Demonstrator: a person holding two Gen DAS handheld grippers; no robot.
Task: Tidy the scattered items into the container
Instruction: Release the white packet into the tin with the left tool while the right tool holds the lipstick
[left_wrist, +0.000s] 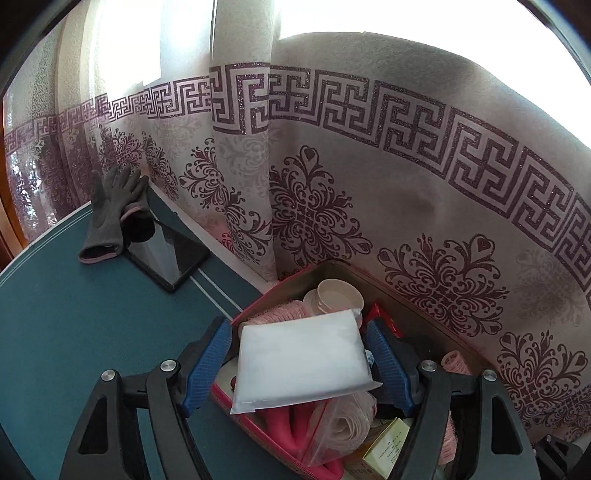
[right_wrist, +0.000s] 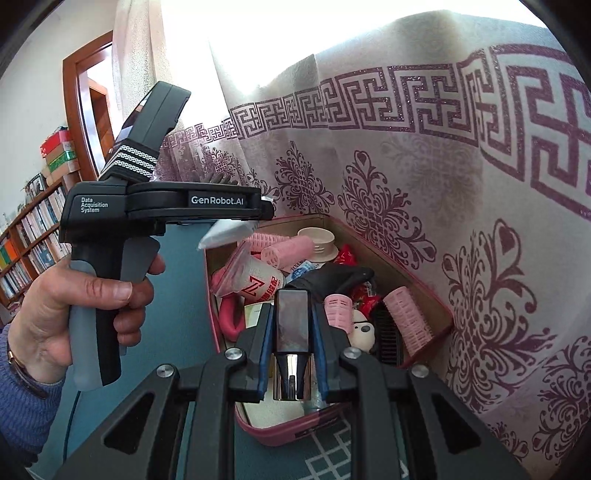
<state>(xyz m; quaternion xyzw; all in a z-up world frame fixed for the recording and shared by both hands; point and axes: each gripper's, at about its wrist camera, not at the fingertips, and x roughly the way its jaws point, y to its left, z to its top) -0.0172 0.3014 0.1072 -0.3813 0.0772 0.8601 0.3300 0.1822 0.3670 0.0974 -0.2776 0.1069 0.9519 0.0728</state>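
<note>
Above red box (right_wrist: 424, 295) at desk (left_wrist: 74, 332) edge by curtain: left gripper (left_wrist: 301, 363) carries white packet (left_wrist: 303, 358) between blue fingers, poised for drop. Right gripper (right_wrist: 291, 343) fingers clamped on dark chrome-ended item (right_wrist: 291, 325). 2 gloves (left_wrist: 110, 218), tablet (left_wrist: 168, 254) remain outside.

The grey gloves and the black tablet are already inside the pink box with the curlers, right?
Not quite. In the left wrist view the grey knitted gloves and the flat black tablet lie out on the teal tabletop, apart from the pink-rimmed box with the pink hair curlers.
</note>
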